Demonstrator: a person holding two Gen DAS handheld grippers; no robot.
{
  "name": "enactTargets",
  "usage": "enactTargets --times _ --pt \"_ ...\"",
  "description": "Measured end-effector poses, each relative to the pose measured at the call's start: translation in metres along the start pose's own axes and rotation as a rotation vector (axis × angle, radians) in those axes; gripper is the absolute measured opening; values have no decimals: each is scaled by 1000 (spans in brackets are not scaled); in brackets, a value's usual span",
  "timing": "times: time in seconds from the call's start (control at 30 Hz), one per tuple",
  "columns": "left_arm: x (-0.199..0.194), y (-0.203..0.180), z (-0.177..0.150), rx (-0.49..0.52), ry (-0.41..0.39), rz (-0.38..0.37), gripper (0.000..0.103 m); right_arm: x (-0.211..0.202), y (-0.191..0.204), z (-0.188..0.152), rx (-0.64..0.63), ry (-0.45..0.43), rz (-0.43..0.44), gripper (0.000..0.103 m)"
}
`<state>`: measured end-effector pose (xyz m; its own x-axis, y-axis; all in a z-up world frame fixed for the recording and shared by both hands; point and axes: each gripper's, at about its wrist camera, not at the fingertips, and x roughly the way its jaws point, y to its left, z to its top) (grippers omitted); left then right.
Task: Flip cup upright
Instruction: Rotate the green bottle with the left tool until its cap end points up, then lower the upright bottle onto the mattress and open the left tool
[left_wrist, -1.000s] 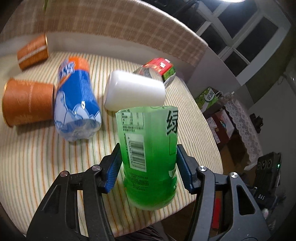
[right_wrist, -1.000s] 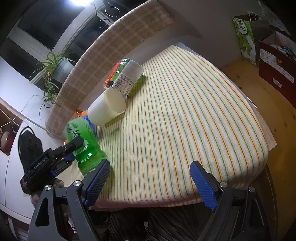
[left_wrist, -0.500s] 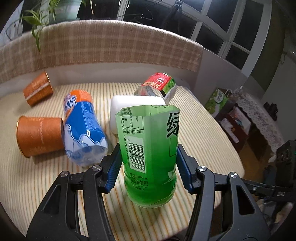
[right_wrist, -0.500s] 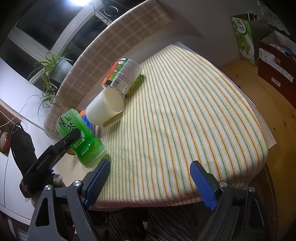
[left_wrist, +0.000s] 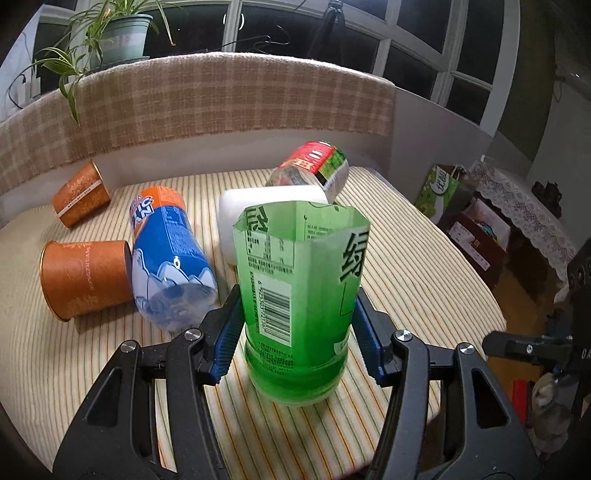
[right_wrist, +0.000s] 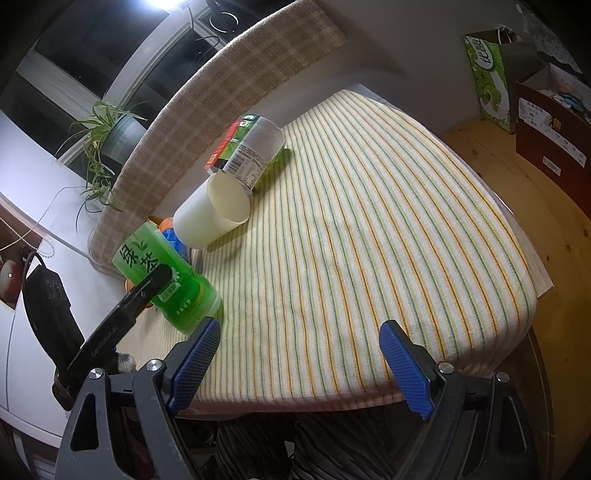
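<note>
striped table (left_wrist: 417, 258) with yellow, green and orange lines fills most of both views, a checked cloth (left_wrist: 221, 99) hanging along the rail behind it. potted plant (left_wrist: 122, 33) sits on the sill above the cloth. green carton (right_wrist: 491, 74) with chinese print stands on the wood floor off the table's far side, next to a brown box (right_wrist: 554, 140).

green cup (left_wrist: 299, 295), a cut-off bottle, stands upright near the front edge of the table, open end up, base on the cloth. label shows a barcode, small print and a large chinese character 绿; right wrist view reads 绿茶 on its side. left gripper (left_wrist: 295, 332) has its blue pads (left_wrist: 231, 328) pressed on both sides of the green cup low down, clamping it.

blue cup (left_wrist: 166, 258) lies on its side left of it, orange band at the far end, letters partly readable as "an". two brown paper cups on their sides, near one (left_wrist: 85, 277) touching the blue cup, far one (left_wrist: 79, 194) by the rail; fine print unreadable. white cup (right_wrist: 210, 218) lies on its side behind the green cup, mouth toward the right gripper. red and green labelled cup (right_wrist: 247, 147) lies beyond it, touching, barcode and tiny text on it.

right gripper (right_wrist: 299, 354) hangs over the table's near edge, jaws spread wide, nothing between them.
</note>
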<state>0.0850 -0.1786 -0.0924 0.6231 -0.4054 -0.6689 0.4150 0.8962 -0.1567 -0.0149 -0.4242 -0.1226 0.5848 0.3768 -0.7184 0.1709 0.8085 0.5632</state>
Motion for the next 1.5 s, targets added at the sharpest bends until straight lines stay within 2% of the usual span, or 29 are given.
enactTargets --times 0.4,0.53,0.63,0.73,1.03,1.2,1.3,1.4,1.47,1.5 --pt "-11 0 -11 -2 15 -21 59 -1 7 -2 -16 1 5 90" --pt "-11 3 -15 -14 30 -35 75 -1 10 -4 -25 1 6 90" --pt "-12 2 -18 -10 34 -46 76 -1 13 -4 -38 -3 1 90" --pt "-13 3 -20 -12 45 -52 81 -1 16 -4 -49 -8 -3 90" --pt "-28 17 -38 -34 58 -30 81 -6 38 -1 -145 -71 -32 90" --pt "-57 29 -48 -67 -13 27 81 -14 61 -1 -259 -170 -83 90" --pt "-83 35 -45 -88 -109 89 81 -19 75 -3 -322 -227 -107 91" --pt "-108 36 -40 -90 -208 148 81 -25 90 -6 -388 -302 -136 98" --pt "-123 36 -35 -87 -268 179 92 -30 99 -8 -415 -352 -145 103" --pt "-129 38 -33 -87 -289 187 93 -31 102 -8 -418 -365 -147 103"
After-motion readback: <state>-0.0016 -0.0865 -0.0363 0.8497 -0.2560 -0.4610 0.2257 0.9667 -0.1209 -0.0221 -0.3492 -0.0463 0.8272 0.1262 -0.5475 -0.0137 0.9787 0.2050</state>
